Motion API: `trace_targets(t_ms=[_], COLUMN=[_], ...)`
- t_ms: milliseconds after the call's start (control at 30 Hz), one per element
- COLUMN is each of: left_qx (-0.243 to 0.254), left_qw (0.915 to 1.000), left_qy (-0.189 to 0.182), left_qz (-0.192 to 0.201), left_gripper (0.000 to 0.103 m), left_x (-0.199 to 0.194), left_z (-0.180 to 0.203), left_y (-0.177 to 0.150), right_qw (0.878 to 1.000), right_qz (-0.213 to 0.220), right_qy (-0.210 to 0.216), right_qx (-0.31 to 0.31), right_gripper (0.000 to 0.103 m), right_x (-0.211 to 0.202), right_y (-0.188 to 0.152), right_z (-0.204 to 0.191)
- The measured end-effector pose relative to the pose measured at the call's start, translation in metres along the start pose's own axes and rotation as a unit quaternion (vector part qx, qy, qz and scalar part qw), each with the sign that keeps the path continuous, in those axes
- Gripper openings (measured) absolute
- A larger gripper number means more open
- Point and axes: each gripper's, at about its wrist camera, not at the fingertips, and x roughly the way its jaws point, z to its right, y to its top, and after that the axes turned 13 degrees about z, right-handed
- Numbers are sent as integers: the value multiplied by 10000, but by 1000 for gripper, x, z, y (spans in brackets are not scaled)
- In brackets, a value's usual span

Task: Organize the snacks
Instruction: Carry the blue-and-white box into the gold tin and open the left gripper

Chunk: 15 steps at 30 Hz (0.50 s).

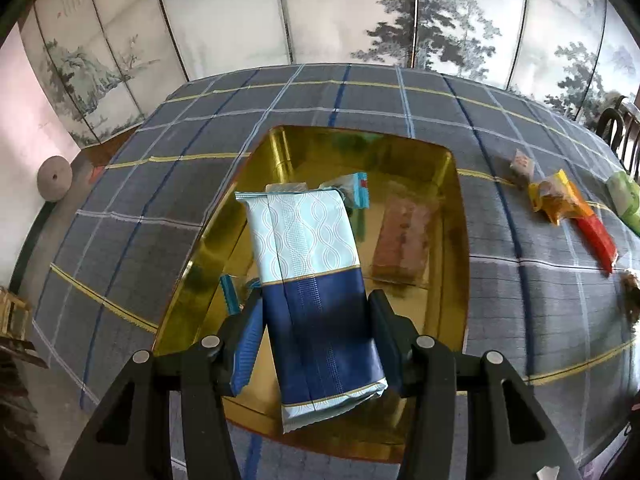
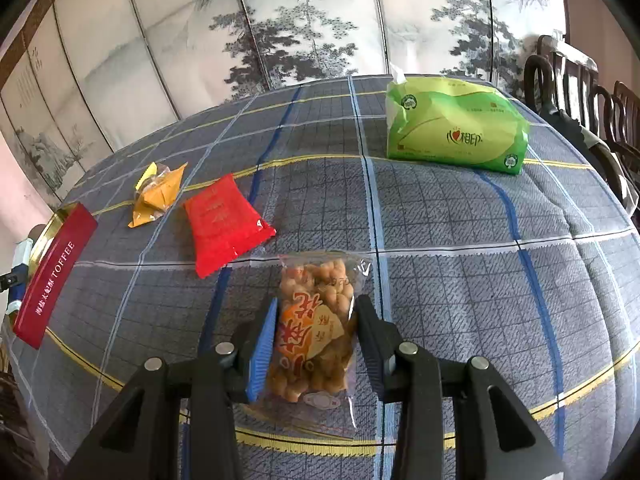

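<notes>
Holding: left gripper (image 1: 318, 332) closed on a blue-and-white packet (image 1: 312, 280), pads pressing its dark lower sides, over the gold tray (image 1: 280, 148).
Gripping: right gripper (image 2: 316, 336) closed narrowly on a clear bag (image 2: 316, 320) of golden-brown snacks lying on the surface (image 2: 460, 260).
Tray contents: a brown bar (image 1: 402, 236) to the right of the packet; a small teal-edged wrapper (image 1: 354, 190) beyond the packet's far end; teal wrapper bits (image 1: 230, 294) to its left.
Right of tray: a small pale sachet (image 1: 522, 166), a yellow wrapped snack (image 2: 158, 196), a red pouch (image 2: 224, 224), all loose on the cloth.
Tray rim: a red toffee box (image 2: 50, 276) lies across it in the right view.
Farther from tray: a green tissue pack (image 2: 452, 128), far right of the cloth.
Surface: grey plaid cloth with blue, white and yellow lines.
Room: folding screen (image 2: 312, 20) painted with pines behind; dark wooden chairs (image 2: 580, 92) at the right.
</notes>
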Motion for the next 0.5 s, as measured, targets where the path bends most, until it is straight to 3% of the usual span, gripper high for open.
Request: trace_targets(t_ms=[400, 500], left_qx=[-22, -10], left_qw=[9999, 9998], left_qy=[89, 121], left_qz=[-124, -127], left_gripper=[47, 40], left_x=[14, 15], left_z=[-5, -6], left_y=[-3, -3], right_qw=[10000, 10000], right_qz=[1, 4], right_qy=[-7, -11], right_qx=[-11, -13], right_gripper=[40, 40], right_x=[0, 0], right_y=[0, 0], right_z=[0, -1])
